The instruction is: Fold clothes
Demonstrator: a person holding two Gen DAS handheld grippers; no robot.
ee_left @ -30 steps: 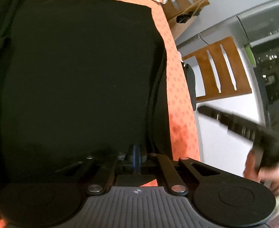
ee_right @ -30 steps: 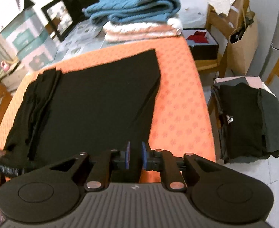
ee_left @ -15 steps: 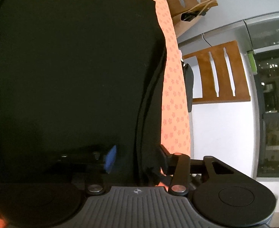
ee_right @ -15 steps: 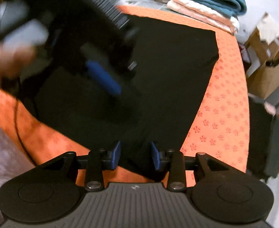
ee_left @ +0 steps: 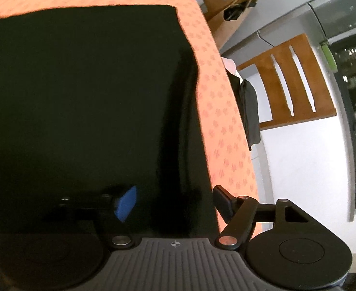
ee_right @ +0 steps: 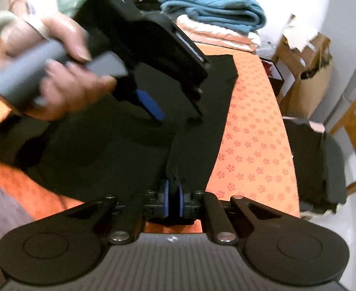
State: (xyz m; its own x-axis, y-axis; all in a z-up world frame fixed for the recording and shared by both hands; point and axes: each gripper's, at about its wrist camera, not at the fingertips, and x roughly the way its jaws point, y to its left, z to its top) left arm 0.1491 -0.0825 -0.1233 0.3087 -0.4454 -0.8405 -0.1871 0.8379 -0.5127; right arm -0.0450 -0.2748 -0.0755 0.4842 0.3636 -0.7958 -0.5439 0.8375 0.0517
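A black garment [ee_left: 80, 97] lies spread flat on the orange flowered tablecloth [ee_left: 216, 111]. In the left wrist view my left gripper [ee_left: 175, 203] stands open, low over the garment's near right part, with a raised fold of black cloth lying between its fingers. My right gripper [ee_right: 173, 201] is shut on the garment's near edge [ee_right: 173, 169], the cloth pinched between its blue pads. In the right wrist view a hand [ee_right: 63, 72] holds the left gripper above the black garment [ee_right: 105, 157], with one blue pad [ee_right: 151, 104] showing.
Folded blue and pale clothes [ee_right: 211, 17] are stacked at the table's far end. To the right of the table stand a chair with dark clothes [ee_right: 316, 165], a paper bag [ee_right: 309, 77] and a wooden chair back [ee_left: 287, 84].
My left gripper went from shut to wide open and moved in over the garment's right fold. My right gripper came down to the near edge and shut on the cloth.
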